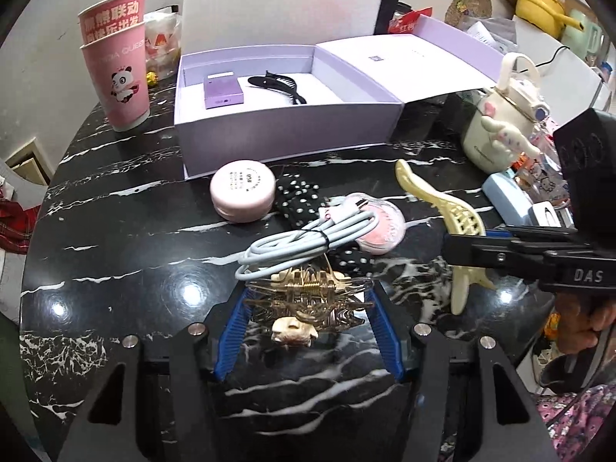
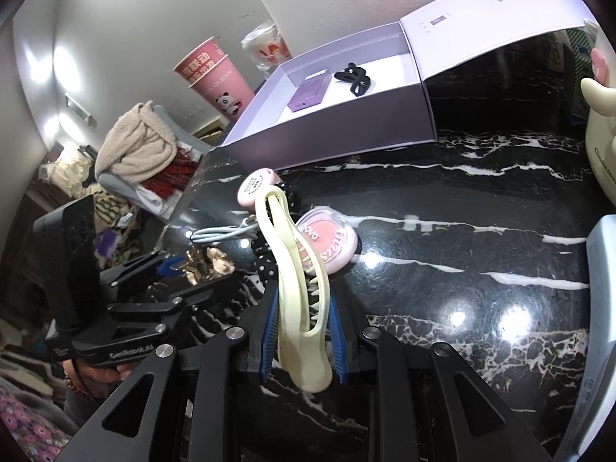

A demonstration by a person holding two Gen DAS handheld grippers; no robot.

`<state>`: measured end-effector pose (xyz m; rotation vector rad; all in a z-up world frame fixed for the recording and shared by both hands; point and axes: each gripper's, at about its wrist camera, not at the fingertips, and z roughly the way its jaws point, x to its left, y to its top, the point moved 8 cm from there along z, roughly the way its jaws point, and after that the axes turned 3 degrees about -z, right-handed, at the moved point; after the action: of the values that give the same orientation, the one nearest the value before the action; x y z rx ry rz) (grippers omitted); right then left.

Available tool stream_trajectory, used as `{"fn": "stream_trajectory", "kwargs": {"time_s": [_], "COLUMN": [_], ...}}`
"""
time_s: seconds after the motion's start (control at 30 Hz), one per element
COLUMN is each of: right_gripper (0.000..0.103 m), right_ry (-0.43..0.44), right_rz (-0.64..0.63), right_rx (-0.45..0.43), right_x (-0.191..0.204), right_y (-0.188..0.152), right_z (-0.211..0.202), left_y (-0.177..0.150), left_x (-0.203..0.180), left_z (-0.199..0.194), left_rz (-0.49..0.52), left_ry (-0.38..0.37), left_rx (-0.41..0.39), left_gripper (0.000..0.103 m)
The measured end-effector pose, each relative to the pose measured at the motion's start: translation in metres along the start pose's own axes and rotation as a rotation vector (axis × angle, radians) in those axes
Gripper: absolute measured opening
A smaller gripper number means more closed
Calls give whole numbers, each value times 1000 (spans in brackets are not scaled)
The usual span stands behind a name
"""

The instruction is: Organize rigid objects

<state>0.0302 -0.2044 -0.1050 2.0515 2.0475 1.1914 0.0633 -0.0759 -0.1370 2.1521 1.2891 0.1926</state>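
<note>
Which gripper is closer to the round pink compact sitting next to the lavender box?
Left. The left gripper, holding the gold claw clip, sits just short of the round pink compact; the right gripper, holding the cream hair clip, is farther off.

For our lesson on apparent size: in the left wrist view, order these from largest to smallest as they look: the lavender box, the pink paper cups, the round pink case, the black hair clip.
1. lavender box
2. pink paper cups
3. round pink case
4. black hair clip

The case lies nearer the camera than the clip, so that last pair is unsure.
</note>
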Motion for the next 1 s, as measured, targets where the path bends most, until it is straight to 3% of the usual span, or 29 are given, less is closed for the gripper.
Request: {"fn": "stream_trajectory", "kwargs": {"time_s": [0.33, 1.0], "right_gripper": [24, 24], "right_ry": [16, 18], "right_rz": [1, -51], "right_rx": [-25, -83], "right_x": [4, 14], "right_y": [1, 34], "right_z": [-9, -23], "left_y": [10, 49], "left_x": [-9, -8], "left_z": [-22, -32], "left_rz": [-16, -3], "left_ry": [-74, -15], "left_rx": [-42, -123], "left_gripper": [56, 56]}}
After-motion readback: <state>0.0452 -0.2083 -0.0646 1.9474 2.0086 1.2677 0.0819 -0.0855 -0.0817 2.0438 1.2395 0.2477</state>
